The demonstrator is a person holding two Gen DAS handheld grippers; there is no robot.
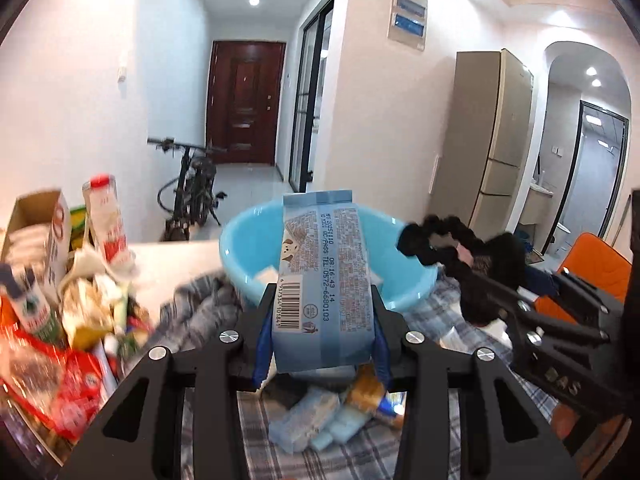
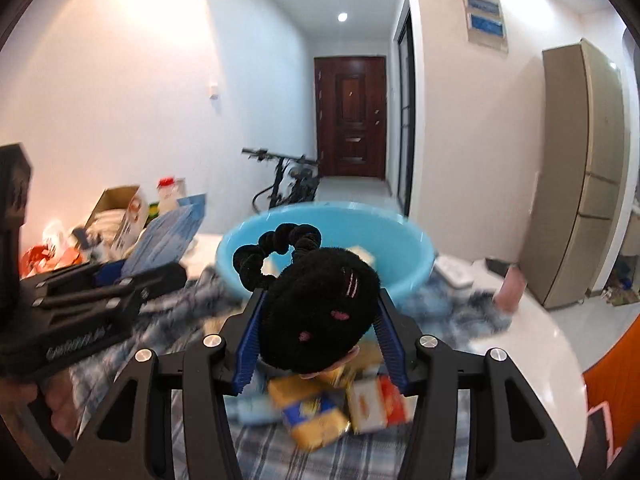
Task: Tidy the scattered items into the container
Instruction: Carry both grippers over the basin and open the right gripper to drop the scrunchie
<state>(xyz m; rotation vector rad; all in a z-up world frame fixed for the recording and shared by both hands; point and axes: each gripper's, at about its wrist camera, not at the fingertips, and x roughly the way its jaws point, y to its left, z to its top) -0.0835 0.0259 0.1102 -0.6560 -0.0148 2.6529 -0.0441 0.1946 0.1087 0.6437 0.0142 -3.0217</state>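
Round blue plastic basin (image 1: 240,248), left fingers (image 1: 262,336) clamping crinkly tissue pack (image 1: 324,280), right fingers (image 2: 250,336) squeezing fuzzy black plush (image 2: 320,312).

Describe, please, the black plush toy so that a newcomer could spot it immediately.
Find the blue basin on the plaid cloth. In front of it, the right gripper clamps a black plush toy. It alone is furry, with pink stitched marks and a curled black tail; the neighbours below are glossy snack packets.
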